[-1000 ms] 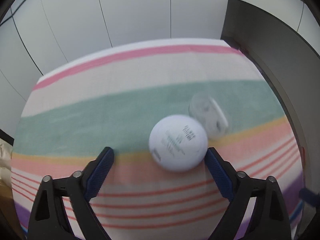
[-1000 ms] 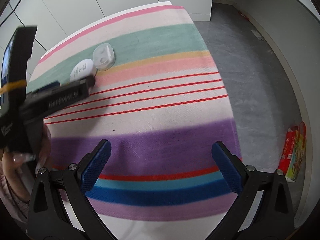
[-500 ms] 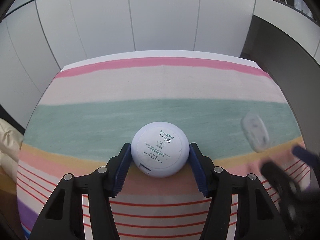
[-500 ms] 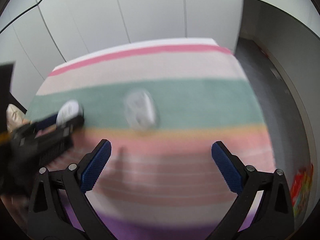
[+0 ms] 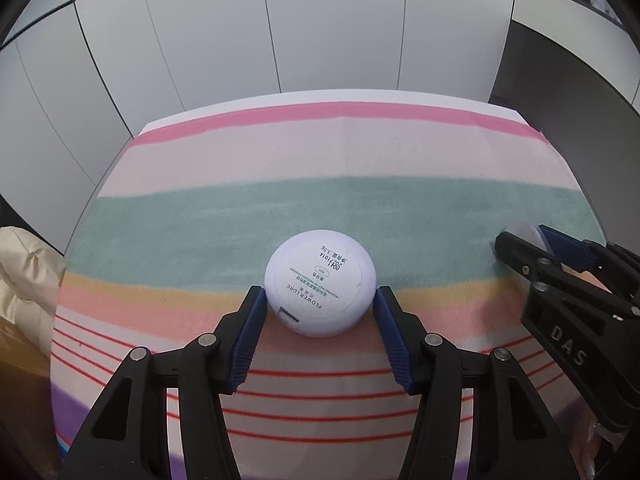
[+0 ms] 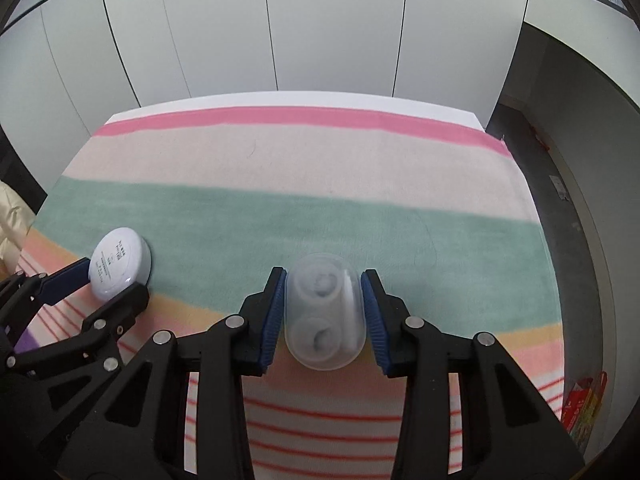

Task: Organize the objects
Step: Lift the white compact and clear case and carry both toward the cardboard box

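A round white compact (image 5: 320, 282) with a printed label sits between the blue pads of my left gripper (image 5: 320, 300), which is shut on it over the striped cloth (image 5: 320, 160). The compact also shows in the right wrist view (image 6: 118, 262), held by the left gripper (image 6: 108, 280). My right gripper (image 6: 323, 312) is shut on a clear oval plastic case (image 6: 324, 316) with two round compartments. In the left wrist view the right gripper (image 5: 532, 246) is at the right edge, with the case mostly hidden.
The striped cloth (image 6: 320, 208) covers a table set against white wall panels (image 6: 320, 40). Grey floor (image 6: 580, 240) lies to the right, with a colourful box (image 6: 584, 408) on it. A beige bag (image 5: 24, 280) sits left of the table.
My right gripper moved forward and shut on the clear case. My left gripper stays shut on the white compact, which it took hold of between one second and half a second ago.
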The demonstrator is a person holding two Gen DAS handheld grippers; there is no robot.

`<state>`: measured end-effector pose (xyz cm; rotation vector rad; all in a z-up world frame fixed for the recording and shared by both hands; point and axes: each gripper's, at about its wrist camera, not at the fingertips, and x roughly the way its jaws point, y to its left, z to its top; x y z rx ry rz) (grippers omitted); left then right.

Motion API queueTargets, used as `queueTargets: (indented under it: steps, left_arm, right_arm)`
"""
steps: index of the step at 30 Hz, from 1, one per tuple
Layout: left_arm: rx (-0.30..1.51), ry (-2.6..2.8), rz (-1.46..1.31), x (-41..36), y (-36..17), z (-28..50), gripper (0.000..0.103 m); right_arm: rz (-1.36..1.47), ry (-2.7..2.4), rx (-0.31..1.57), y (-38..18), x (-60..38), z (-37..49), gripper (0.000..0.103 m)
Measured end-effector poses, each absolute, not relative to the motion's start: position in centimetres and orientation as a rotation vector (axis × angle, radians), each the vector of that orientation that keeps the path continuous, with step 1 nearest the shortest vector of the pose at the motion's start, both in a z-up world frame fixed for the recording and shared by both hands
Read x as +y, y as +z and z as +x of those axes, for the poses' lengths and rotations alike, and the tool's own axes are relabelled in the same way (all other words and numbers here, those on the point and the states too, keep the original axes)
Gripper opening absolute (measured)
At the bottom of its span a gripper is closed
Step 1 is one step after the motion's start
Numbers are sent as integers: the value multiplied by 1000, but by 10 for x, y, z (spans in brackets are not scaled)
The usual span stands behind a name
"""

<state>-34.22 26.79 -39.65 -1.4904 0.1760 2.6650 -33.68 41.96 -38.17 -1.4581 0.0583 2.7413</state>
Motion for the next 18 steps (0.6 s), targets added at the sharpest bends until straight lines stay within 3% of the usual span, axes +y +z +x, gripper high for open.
queueTargets:
  steps: [10, 11, 12, 18]
  left_arm:
    - [116, 2698, -1522, 241, -363, -329, 54]
    - [127, 2714, -1509, 239, -353, -328, 47]
    - [134, 2724, -1499, 237, -345, -327, 29]
    - [149, 2715, -1491, 230, -298, -331, 28]
  right_arm:
    - [-1463, 2754, 52, -336, 412, -307, 39]
    - [-1457, 2757, 50, -329, 411, -306, 39]
    - [-1445, 2758, 43, -318, 409, -304, 39]
    - [-1391, 2787, 34, -266, 404, -297, 39]
